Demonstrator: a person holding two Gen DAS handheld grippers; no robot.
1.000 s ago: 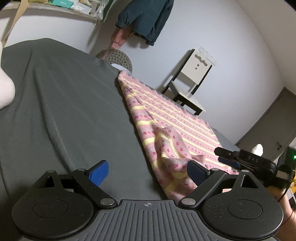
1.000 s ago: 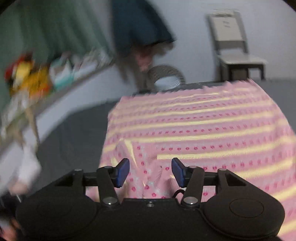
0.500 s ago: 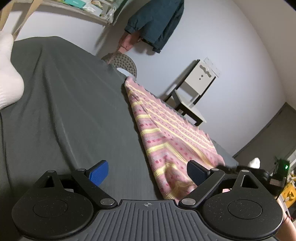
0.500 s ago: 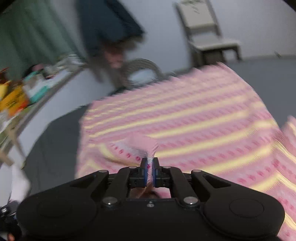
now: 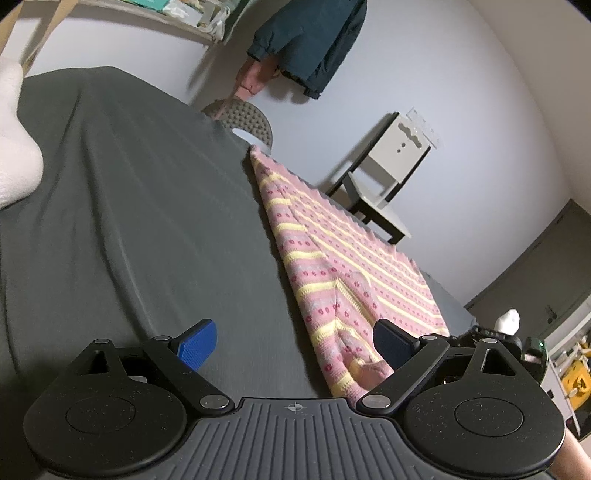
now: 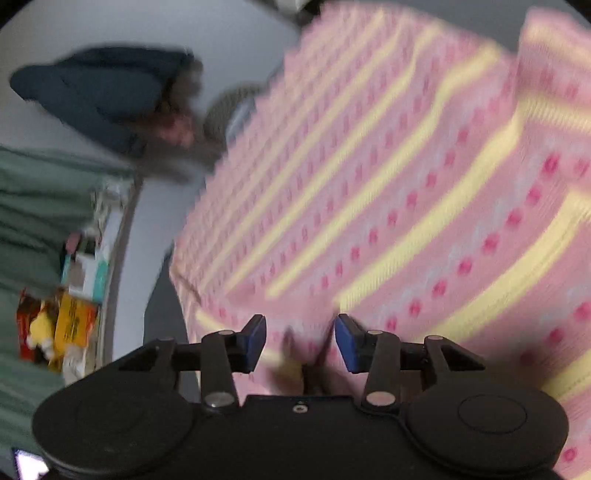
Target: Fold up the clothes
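— On the grey sheet, left view: what surrounds the left gripper?
— Spread wide, empty; knit beside it, chair and jacket behind.
— Right view?
— Blurred; right gripper parted, knit between. No readable writing.

A plain pale wall rose ahead of me, a dark jacket hanging on it. A white chair stood beyond the grey-covered surface, a cluttered shelf up left.
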